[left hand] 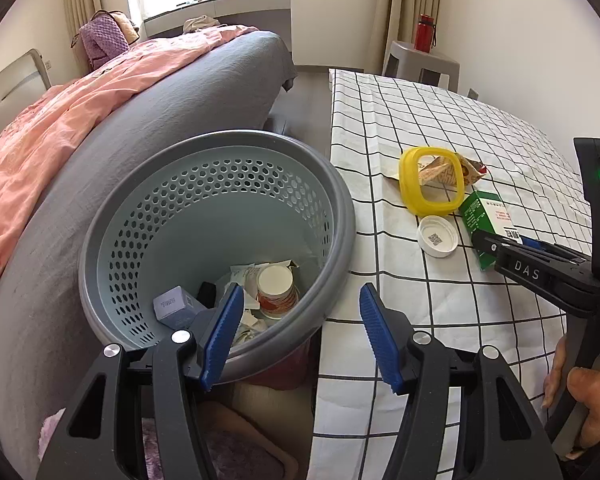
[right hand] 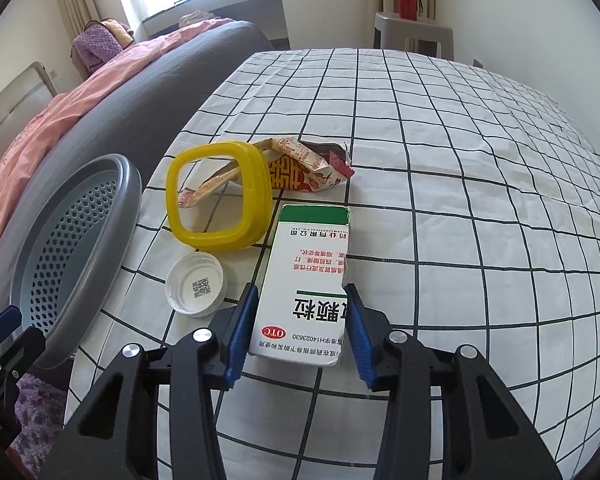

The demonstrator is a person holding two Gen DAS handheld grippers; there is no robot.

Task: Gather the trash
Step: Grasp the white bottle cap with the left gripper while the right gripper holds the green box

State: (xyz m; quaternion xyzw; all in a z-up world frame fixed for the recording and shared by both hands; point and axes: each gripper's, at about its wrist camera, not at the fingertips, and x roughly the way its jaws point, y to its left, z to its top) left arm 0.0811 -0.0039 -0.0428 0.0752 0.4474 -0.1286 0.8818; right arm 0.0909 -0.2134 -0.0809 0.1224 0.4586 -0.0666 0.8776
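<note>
The right gripper (right hand: 298,332) had its fingers narrow, clasping the box (right hand: 306,280) beside the basket (right hand: 100,248); that near-end grip might slip. The left gripper (left hand: 300,332) gaped, holding nothing.

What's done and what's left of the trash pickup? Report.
Done: a paper cup and a small box lie in the basket. In hand: right gripper closing around the medicine box. Left: yellow lid, white cap, snack wrapper.

I am holding my left tool (left hand: 302,332) open over the grey basket's (left hand: 342,240) rim beside the desk (left hand: 440,120); a paper cup (left hand: 276,290) is lying inside.
</note>
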